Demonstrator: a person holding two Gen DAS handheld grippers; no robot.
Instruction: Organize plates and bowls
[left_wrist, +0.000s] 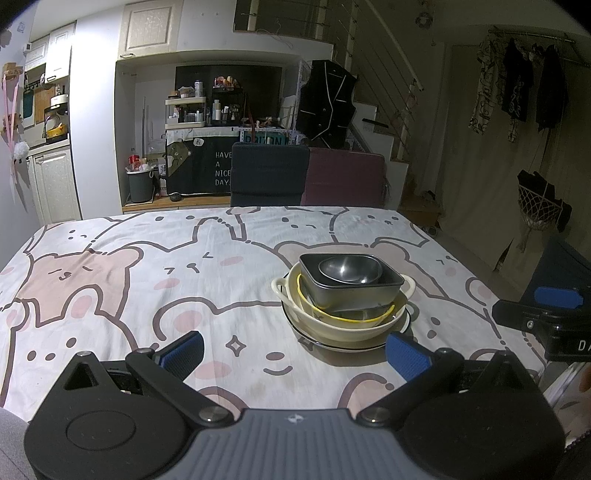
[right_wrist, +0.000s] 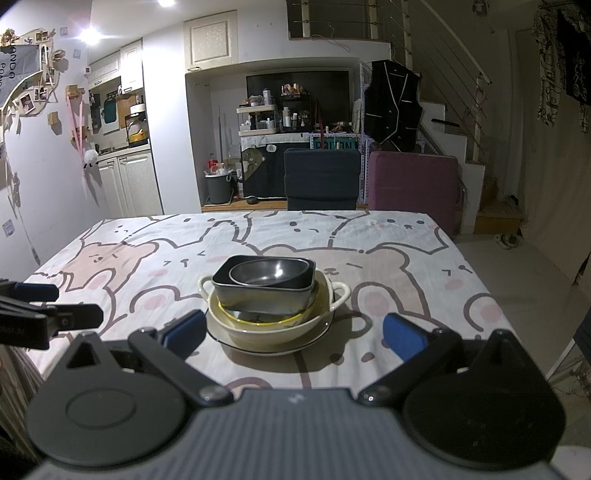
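One stack of dishes stands on the table. A white plate with a dark rim (left_wrist: 321, 341) (right_wrist: 314, 338) is at the bottom. On it sits a cream bowl with two handles (left_wrist: 343, 326) (right_wrist: 266, 334), then a yellow-rimmed bowl (left_wrist: 351, 318) (right_wrist: 266, 323), a dark square dish (left_wrist: 354, 291) (right_wrist: 266, 295), and a small metal bowl (left_wrist: 351, 271) (right_wrist: 273, 273) on top. My left gripper (left_wrist: 295, 354) is open, near and left of the stack, holding nothing. My right gripper (right_wrist: 293, 334) is open just in front of the stack, apart from it; it also shows as the other gripper (left_wrist: 546, 314).
A bear-print cloth (left_wrist: 147, 288) (right_wrist: 424, 288) covers the table. A dark chair (left_wrist: 269, 173) (right_wrist: 321, 177) and a purple seat (left_wrist: 343, 177) (right_wrist: 413, 184) stand at the far edge. The table's right edge drops to the floor (right_wrist: 535, 277). The left gripper appears as dark hardware (right_wrist: 48, 317).
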